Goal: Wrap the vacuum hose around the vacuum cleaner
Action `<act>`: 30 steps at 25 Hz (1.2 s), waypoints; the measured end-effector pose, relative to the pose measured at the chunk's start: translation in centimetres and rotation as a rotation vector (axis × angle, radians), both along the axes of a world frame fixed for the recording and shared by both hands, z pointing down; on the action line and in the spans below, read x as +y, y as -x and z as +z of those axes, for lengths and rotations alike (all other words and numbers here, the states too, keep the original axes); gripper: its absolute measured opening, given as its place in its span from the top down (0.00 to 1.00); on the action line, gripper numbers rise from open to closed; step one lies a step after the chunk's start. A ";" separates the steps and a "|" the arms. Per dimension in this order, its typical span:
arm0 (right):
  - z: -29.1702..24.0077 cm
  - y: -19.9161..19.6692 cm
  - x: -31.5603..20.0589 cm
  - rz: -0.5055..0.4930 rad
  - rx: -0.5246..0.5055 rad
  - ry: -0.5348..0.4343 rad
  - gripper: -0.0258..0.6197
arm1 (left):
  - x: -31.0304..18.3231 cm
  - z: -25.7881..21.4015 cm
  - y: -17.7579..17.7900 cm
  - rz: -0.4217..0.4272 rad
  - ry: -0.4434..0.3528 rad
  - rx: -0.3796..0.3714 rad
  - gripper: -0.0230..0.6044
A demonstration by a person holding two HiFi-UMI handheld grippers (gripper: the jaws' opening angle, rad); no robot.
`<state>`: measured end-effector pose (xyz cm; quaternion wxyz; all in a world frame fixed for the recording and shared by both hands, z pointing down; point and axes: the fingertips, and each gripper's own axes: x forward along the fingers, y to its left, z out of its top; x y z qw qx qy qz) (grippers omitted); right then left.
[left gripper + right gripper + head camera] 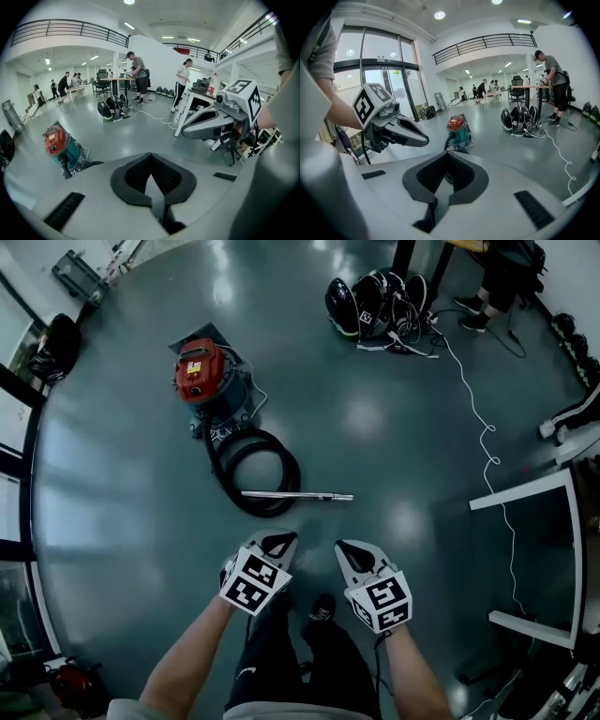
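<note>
The vacuum cleaner point(202, 376), red on top with a teal body, stands on the grey floor ahead and to the left. Its black hose point(262, 465) lies in a loose coil in front of it. The hose ends in a metal wand point(298, 495) lying flat. My left gripper point(277, 542) and right gripper point(352, 549) are held side by side above the floor, short of the wand, both shut and empty. The left gripper view shows the vacuum cleaner point(61, 143) far off at the left. In the right gripper view the vacuum cleaner point(457, 131) stands beyond the shut jaws.
A pile of black helmets point(375, 301) lies at the back, with a white cable point(483, 427) trailing from it. A white table frame point(544, 559) stands at the right. A black bag point(52, 343) sits by the left wall. Several people stand at desks far back.
</note>
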<state>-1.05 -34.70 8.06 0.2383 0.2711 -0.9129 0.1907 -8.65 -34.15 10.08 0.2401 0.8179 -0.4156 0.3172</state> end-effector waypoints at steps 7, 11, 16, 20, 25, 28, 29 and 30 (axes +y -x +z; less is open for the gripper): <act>-11.1 -0.5 3.7 -0.006 -0.057 -0.054 0.96 | 3.0 -12.7 -2.1 -0.084 -0.124 0.051 0.96; -16.0 0.5 5.5 -0.026 -0.083 -0.117 0.96 | 5.3 -17.2 -2.6 -0.093 -0.172 0.067 0.96; -22.0 2.3 6.7 -0.028 -0.099 -0.226 0.96 | 6.6 -22.6 -1.3 -0.107 -0.222 0.125 0.96; -24.9 3.6 8.2 -0.045 -0.047 -0.298 0.96 | 8.6 -26.2 0.0 -0.079 -0.254 0.167 0.96; -28.3 4.3 10.3 0.040 -0.103 -0.315 0.96 | 10.9 -29.6 1.4 -0.050 -0.312 0.191 0.96; -30.0 4.8 11.7 0.084 -0.138 -0.321 0.96 | 12.3 -30.9 1.8 -0.037 -0.329 0.193 0.96; -30.6 4.9 12.2 0.100 -0.156 -0.320 0.96 | 12.7 -31.3 1.9 -0.035 -0.331 0.191 0.96; -31.1 5.1 12.6 0.114 -0.173 -0.319 0.96 | 13.1 -31.6 2.0 -0.036 -0.333 0.189 0.96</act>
